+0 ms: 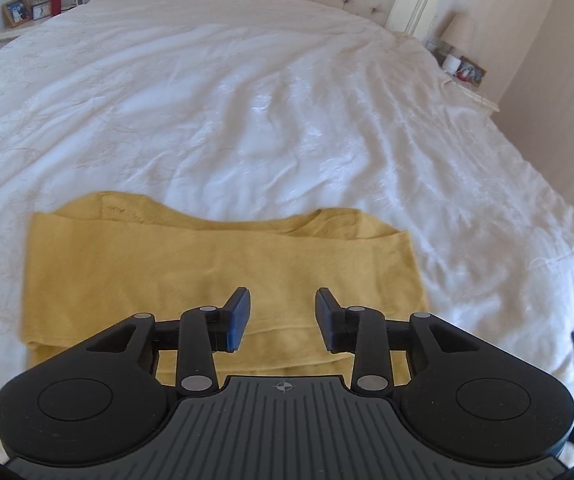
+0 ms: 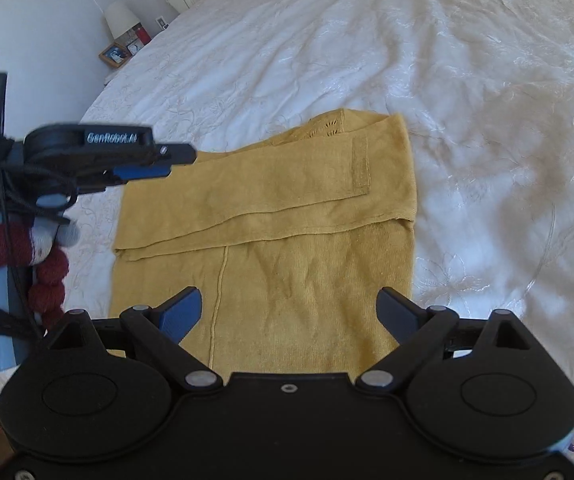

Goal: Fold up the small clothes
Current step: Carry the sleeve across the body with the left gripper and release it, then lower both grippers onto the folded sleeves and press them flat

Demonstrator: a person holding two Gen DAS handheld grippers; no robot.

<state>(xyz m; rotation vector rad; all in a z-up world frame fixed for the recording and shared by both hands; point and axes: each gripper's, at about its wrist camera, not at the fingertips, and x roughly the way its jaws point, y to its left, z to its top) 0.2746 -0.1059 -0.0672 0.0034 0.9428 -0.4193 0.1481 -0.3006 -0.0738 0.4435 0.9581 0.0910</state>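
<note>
- The bed (image 1: 247,100), under a creased white cover, fills both views.
- A yellow knit garment (image 2: 287,208) lies flat on the bed's near part — folded, with one sleeve laid across its upper half.
- The right gripper (image 2: 289,312) hangs over the garment's near edge, jaws spread wide, nothing between them.
- The left gripper (image 1: 283,318) hovers above the garment's other side — jaws parted, empty, clear of the cloth.
</note>
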